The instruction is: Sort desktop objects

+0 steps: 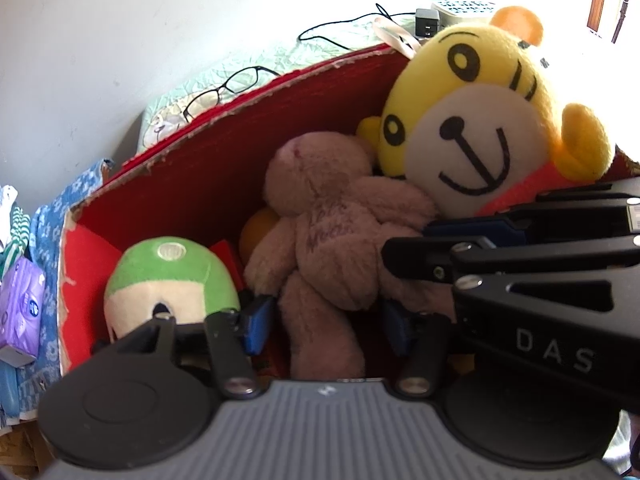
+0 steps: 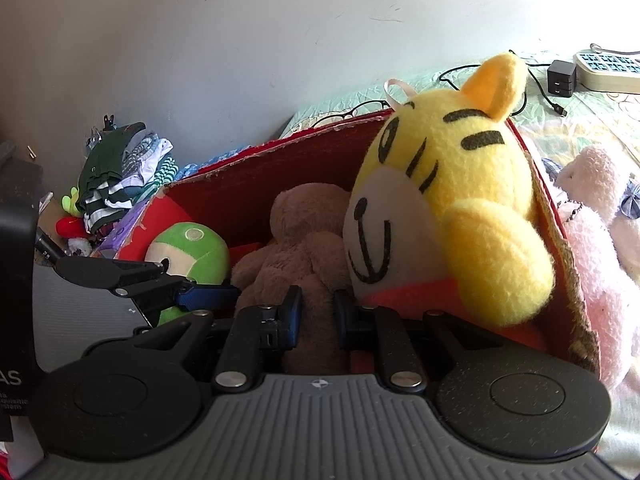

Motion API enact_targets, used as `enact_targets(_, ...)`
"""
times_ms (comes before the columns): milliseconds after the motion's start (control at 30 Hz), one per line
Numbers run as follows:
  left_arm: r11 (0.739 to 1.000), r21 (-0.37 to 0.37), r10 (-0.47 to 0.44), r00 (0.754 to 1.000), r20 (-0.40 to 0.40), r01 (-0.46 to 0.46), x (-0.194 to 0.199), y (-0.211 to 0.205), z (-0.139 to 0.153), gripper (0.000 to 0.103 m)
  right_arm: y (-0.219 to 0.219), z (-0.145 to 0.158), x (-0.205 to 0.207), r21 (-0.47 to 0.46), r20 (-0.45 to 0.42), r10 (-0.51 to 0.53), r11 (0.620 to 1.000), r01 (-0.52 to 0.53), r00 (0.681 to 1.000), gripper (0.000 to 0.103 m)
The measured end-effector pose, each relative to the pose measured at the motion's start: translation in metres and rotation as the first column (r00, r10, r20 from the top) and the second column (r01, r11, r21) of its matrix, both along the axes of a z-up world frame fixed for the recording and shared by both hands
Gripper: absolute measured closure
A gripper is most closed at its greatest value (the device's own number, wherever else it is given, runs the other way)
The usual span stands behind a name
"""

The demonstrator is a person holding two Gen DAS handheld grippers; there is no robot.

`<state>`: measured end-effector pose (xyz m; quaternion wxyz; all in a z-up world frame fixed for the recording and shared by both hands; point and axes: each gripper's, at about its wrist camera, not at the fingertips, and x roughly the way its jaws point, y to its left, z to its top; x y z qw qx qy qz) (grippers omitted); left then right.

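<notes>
A red cardboard box (image 1: 240,152) holds a brown teddy bear (image 1: 328,232), a yellow tiger plush (image 1: 480,120) and a green-and-white plush (image 1: 172,280). My left gripper (image 1: 328,320) is open, its blue pads either side of the bear's leg. My right gripper (image 2: 318,316) is closed on the bear's arm (image 2: 316,320), its pads pressing the plush. The right gripper's fingers (image 1: 460,256) also show at the right of the left wrist view, against the bear's side. The box (image 2: 280,176), bear (image 2: 304,240), tiger (image 2: 460,208) and green plush (image 2: 192,248) show in the right wrist view.
Glasses (image 1: 228,88), a black charger (image 1: 427,22) with cable and a white power strip (image 2: 608,68) lie on the bed behind the box. A pink plush (image 2: 600,240) lies right of it. Folded clothes (image 2: 120,176) and a purple tissue pack (image 1: 22,300) sit to the left.
</notes>
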<state>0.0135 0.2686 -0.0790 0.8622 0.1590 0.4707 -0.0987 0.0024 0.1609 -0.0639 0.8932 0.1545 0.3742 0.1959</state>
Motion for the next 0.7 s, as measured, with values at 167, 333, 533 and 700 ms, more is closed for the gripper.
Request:
enact_targets(167,1.000,0.002,-0.004,1.000,0.003,0.004,0.003,0.005,-0.001,0.043,0.000,0.000,0.000,0.000,0.001,0.002,1.000,-0.002,1.000,0.087)
enact_targets(333,1.000,0.007,-0.011,1.000,0.004,0.011,0.005,0.005,-0.001,0.043,0.000,0.000,0.000,-0.002,0.003,0.008,1.000,-0.008,1.000,0.087)
enact_targets(533,0.999,0.033,-0.009,1.000,0.007,0.009,0.009,0.003,-0.001,0.039,-0.001,0.001,0.000,-0.001,0.001,0.021,1.000,-0.021,1.000,0.085)
enact_targets(700,0.998,0.062,-0.003,1.000,0.014,0.002,0.007,-0.001,0.000,0.038,-0.002,0.001,0.001,0.004,0.000,0.030,1.000,-0.030,1.000,0.085)
